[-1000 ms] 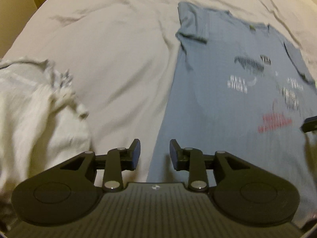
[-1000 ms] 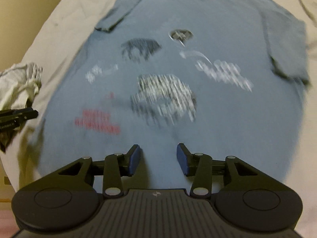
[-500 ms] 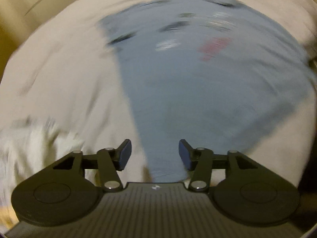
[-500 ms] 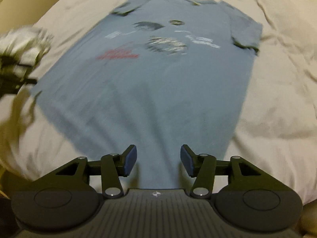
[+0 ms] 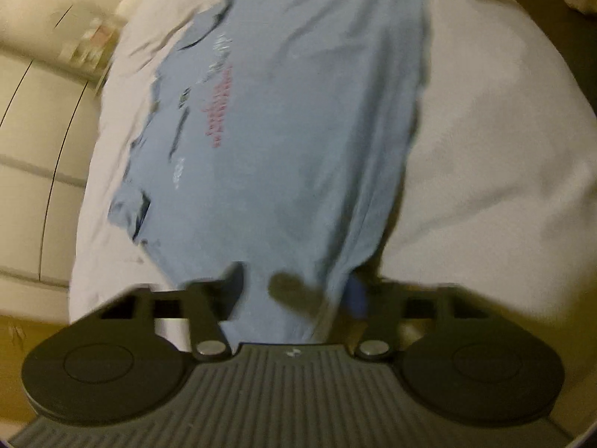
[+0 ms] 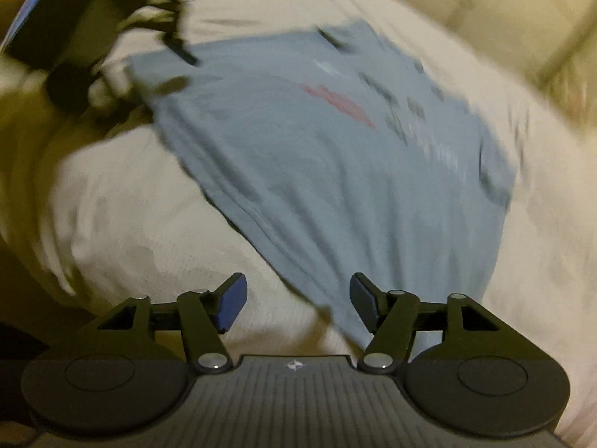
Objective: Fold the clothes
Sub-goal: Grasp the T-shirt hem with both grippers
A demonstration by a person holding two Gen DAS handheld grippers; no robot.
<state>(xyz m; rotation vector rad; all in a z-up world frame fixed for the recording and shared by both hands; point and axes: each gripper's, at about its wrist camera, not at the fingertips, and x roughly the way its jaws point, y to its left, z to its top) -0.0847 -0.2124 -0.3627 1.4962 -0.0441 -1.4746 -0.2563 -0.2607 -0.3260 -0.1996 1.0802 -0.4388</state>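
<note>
The blue T-shirt [image 5: 298, 119] lay flat on the pale bedcover [image 5: 485, 149], its long axis running away from you, collar end farthest. Your left gripper [image 5: 294, 291] stood at one hem corner, fingers apart with cloth between them. Your right gripper [image 6: 298, 302] stood at the other corner, fingers apart, unclamped. Both were equally near.
</note>
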